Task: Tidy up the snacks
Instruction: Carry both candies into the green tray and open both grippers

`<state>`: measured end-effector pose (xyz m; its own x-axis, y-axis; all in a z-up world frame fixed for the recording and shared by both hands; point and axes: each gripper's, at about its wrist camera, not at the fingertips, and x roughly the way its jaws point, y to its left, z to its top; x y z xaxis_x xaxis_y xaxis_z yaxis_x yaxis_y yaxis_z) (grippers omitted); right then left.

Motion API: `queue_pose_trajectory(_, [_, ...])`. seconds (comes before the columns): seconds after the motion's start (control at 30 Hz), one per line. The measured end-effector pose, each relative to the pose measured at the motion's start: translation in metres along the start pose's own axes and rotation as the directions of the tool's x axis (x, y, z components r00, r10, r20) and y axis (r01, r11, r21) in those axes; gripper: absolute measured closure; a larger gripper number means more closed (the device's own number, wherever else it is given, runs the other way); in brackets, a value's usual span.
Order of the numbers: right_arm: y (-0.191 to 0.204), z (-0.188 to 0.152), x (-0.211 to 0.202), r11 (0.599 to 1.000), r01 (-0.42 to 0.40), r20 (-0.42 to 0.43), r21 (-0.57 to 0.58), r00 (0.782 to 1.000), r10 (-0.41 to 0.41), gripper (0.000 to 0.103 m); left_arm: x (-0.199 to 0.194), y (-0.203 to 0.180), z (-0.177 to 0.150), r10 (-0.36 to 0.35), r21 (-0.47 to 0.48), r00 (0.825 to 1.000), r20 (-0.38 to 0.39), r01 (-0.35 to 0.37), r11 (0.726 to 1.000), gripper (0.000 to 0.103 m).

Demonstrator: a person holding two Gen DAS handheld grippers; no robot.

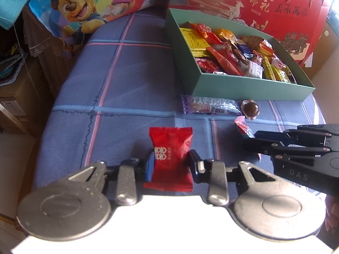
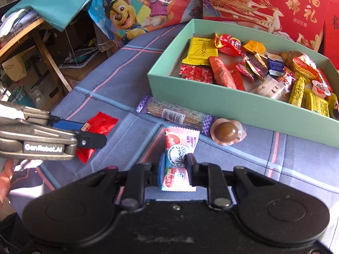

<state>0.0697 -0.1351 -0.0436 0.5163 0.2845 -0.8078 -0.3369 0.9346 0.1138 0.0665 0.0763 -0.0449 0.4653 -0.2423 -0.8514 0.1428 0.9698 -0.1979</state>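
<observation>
Snacks still out on the plaid cloth (image 1: 131,80): red packet (image 1: 170,158) pinched between the left gripper (image 1: 172,166) pads, pink packet (image 2: 179,158) clamped in the right gripper (image 2: 177,169). Both grippers closed on their packets, side by side, angled down. Just ahead of the right gripper lie a long purple-ended bar (image 2: 175,114) and a round brown candy (image 2: 227,132), beside the green box (image 2: 233,108). Box beyond both grippers, loaded with mixed wrapped snacks (image 2: 254,69). Red gift bag (image 2: 275,6) behind it.

Red candy (image 1: 169,158) and pink candy (image 2: 180,158) near full green box (image 1: 243,89).
</observation>
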Motion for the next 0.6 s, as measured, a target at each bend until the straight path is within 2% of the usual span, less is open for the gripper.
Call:
queue_pose_trajectory(0.1, [-0.017,-0.003,-0.013,0.999,-0.012,0.017,0.047,1.0,0.011,0.094,-0.006,-0.012,0.006,-0.017,0.02,1.0,0.012,0.017,1.0,0.07])
queue_pose_trajectory(0.3, [-0.054,-0.013,-0.037,0.988,-0.026,0.053,0.149,0.998,0.018,0.096,-0.014,-0.039,0.02,-0.044,0.056,0.998,0.034,0.042,0.998,0.07])
queue_pose_trajectory(0.4, [-0.073,-0.012,-0.053,0.98,-0.037,0.098,0.196,0.995,0.018,0.096,-0.018,-0.052,0.029,-0.06,0.072,0.997,0.047,0.057,0.996,0.07])
queue_pose_trajectory(0.6, [-0.114,0.01,-0.081,0.962,-0.051,0.202,0.268,0.979,-0.005,0.096,-0.021,-0.078,0.064,-0.083,0.105,0.992,0.092,0.073,0.992,0.07])
